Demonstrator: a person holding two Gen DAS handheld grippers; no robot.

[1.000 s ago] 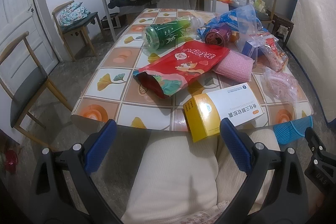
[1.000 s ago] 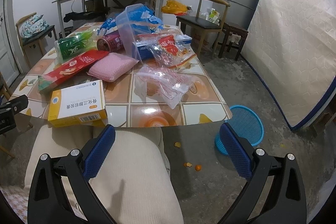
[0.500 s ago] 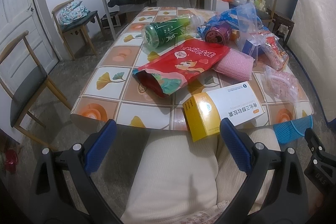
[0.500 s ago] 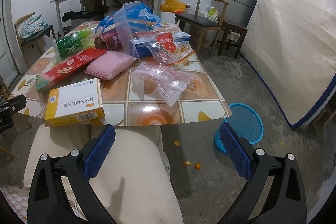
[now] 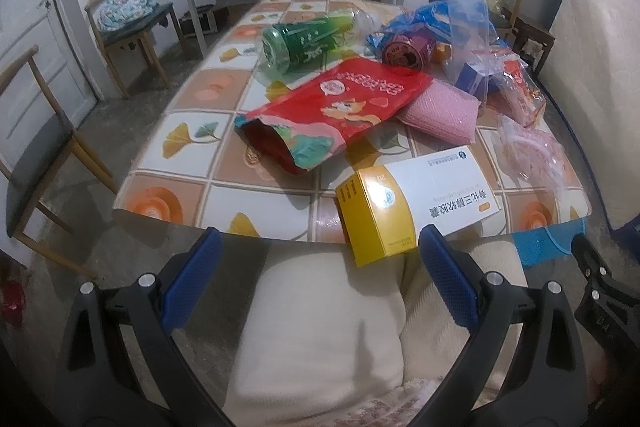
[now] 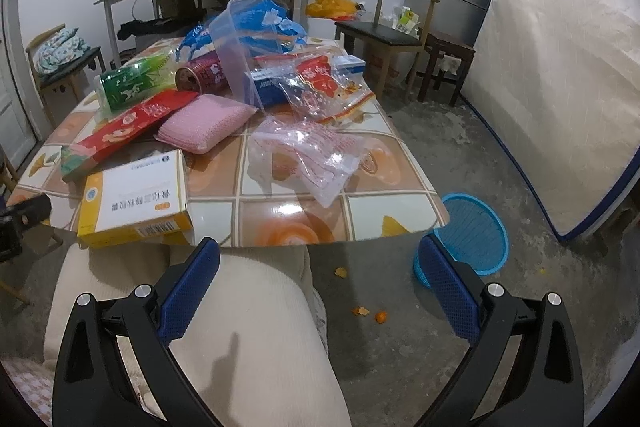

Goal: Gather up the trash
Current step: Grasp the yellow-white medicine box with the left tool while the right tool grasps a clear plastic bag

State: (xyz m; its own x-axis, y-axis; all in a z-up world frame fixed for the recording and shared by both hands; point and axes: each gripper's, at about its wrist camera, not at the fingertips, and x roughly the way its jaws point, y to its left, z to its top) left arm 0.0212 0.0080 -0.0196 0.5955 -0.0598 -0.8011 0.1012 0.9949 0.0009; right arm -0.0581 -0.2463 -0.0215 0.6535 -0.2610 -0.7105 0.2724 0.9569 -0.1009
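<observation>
both grippers, left gripper (image 5: pixel 318 253) and right gripper (image 6: pixel 318 259), hover wide open and empty; collecting seems unstarted, so next reach the yellow box (image 5: pixel 404 203).

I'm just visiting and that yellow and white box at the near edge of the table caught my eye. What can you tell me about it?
The yellow and white carton looks like a cardboard medicine box: white top with blue printed characters and a small round logo, yellow end and sides, and a barcode on its near side in the right wrist view. It lies flat, closed, with one corner jutting over the near edge of the tiled table. It lies close in front of the red snack bag; whether they touch is unclear. Neither tool touches it.
</observation>
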